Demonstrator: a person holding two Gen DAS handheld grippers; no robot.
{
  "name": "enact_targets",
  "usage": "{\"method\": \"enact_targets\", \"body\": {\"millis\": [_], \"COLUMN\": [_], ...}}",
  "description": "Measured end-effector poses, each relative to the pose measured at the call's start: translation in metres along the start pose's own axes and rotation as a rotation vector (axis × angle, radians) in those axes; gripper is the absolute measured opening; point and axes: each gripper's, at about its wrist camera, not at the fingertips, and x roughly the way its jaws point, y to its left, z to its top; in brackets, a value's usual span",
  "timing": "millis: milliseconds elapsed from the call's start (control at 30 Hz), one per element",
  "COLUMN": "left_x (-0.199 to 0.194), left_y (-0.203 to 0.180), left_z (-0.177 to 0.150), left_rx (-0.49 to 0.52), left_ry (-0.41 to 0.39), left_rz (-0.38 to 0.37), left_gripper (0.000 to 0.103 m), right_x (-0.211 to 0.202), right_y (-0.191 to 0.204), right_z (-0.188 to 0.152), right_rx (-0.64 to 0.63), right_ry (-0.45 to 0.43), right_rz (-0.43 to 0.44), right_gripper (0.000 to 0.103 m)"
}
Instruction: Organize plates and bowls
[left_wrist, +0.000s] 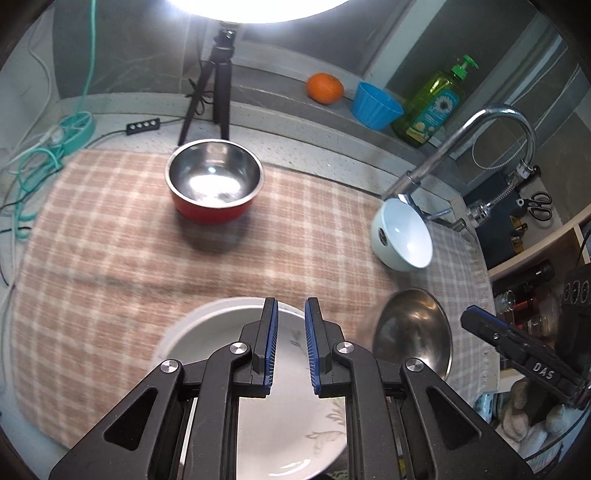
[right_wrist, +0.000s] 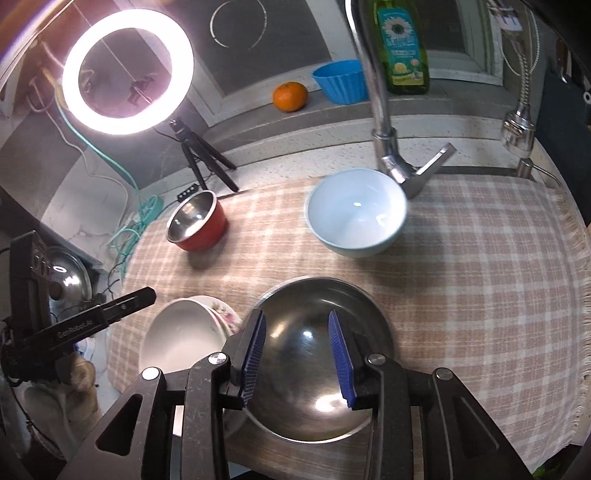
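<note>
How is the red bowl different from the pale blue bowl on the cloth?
The red bowl is steel inside with a red outer wall; the pale blue bowl looks glossy and ceramic, one colour throughout. The red bowl looks smaller and straighter-sided, the pale blue bowl wider and rounder. Both stand upright and empty on the checked cloth, apart from each other.

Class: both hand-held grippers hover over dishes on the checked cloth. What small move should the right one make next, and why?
Probably lower the right hand-held gripper onto the steel bowl's rim and close: its jaws are open above the bowl, holding nothing, with the white plate close beside it.
</note>
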Motion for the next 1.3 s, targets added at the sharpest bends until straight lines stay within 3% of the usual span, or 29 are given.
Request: {"method": "enact_targets", "body": {"millis": [367,733,1300], "left_x": [-0.012,-0.001,0.061], "left_y": [0.050,0.107,0.137], "left_z": [0.026,0.063,0.111], "left_rx": [0.030,-0.047,-0.156], "left_ry": [-0.034,-0.015,0.096], "left_rz": [0.049,0.012,-0.076], "left_gripper": [0.018,0.018,0.018], "right_x": [0.020,0.079,0.167], "right_y": [0.065,0.116,0.116], "right_z": [0.031,0.070,0.113], "right_rx": [-0.030,-0.003,0.110], "right_ry": [-0.020,0.021,0.116], "right_rz": [0.025,0.070,0.070], "right_gripper": [0.043,0.043,0.043]}}
